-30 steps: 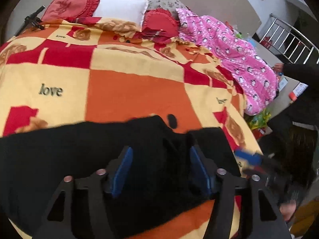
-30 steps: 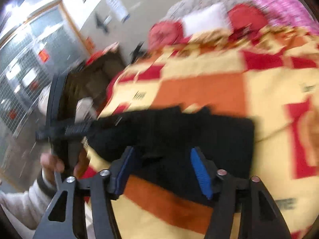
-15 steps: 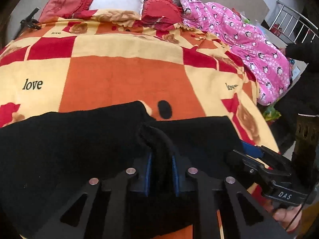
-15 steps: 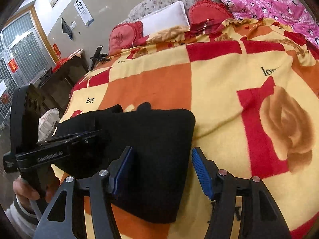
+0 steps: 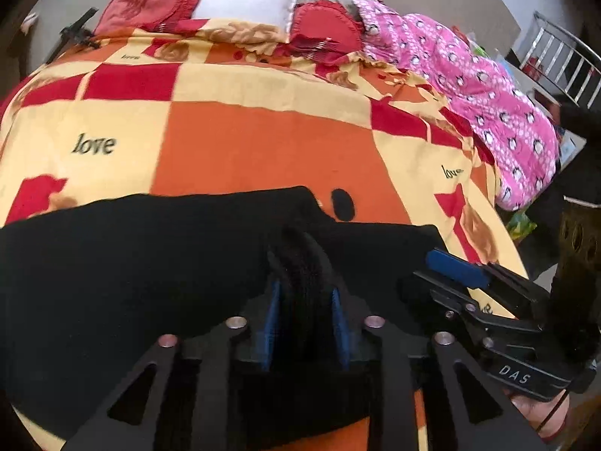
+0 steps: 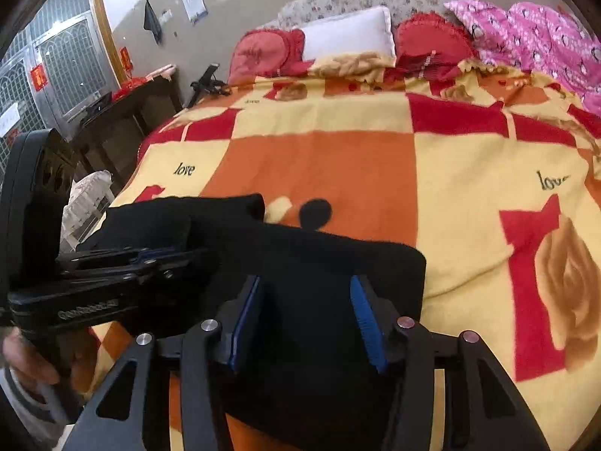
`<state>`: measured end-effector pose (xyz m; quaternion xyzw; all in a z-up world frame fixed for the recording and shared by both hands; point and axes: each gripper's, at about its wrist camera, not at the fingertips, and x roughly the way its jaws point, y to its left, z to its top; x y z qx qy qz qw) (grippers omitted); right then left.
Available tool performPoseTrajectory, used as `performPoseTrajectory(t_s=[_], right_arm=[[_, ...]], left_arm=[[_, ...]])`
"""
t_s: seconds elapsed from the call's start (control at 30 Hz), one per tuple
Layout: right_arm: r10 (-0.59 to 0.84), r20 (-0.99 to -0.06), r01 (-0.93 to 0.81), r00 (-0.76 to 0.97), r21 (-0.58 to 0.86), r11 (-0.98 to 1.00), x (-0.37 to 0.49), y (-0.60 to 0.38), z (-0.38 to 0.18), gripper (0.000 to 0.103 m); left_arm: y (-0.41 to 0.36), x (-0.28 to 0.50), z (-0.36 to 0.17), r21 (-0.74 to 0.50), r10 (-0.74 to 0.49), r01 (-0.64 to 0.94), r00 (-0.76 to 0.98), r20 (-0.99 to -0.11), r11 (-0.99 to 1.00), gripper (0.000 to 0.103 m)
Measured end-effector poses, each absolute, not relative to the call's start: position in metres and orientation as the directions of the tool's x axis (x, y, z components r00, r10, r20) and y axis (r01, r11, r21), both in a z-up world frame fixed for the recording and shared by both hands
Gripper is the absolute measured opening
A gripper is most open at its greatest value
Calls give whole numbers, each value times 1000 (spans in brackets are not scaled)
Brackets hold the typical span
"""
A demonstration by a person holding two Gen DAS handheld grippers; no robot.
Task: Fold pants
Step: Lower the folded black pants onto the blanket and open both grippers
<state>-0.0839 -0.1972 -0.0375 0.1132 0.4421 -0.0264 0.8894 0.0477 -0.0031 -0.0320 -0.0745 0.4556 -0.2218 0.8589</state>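
Note:
Black pants [image 5: 131, 263] lie spread across the near part of the bed. My left gripper [image 5: 304, 300] has a raised ridge of the black fabric pinched between its blue pads; its jaws are opening, and the fabric still fills the gap. My right gripper [image 6: 306, 300] hovers low over the right end of the pants [image 6: 338, 259]. Its jaws are closing, with flat fabric beneath and between the pads, which do not press on it. The right gripper [image 5: 454, 267] also shows at the right in the left wrist view, and the left gripper [image 6: 150, 259] at the left in the right wrist view.
A checked orange, yellow and red blanket [image 5: 263, 143] covers the bed. A small black patch [image 5: 342, 205] lies just beyond the pants. Red and white pillows [image 5: 244, 0] sit at the head, a pink quilt [image 5: 469, 82] along the right. A dark table [image 6: 124, 109] stands left.
The left jaws went from wide to pinched on a fabric ridge, then eased a little wider. The right gripper sank closer to the pants and its jaws narrowed.

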Motion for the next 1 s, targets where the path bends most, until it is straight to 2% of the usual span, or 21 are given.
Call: performPoseTrajectory(t_s=[0.37,0.67,0.73,1.0], right_arm=[[58,-789,151,612,188,971,-109,-192,-15,51],[56,-798,134,600,169,977,-116,-179,-17,51],[56,-805,128,591,162,978,-115,-177,-21,51],[59,-822,124,566,156,980,-110,-171,-26,52]], left_arm=[[-1,24,-9,-280,-428,332,564,-706,901,34],[-9,41,-35,-255,-388,306,545,-744,917,35],[-8,46,-38,-264,-394,304,545,-740,916,38],[-11,50,-41,-251,-394,318,552,-735,914,38]])
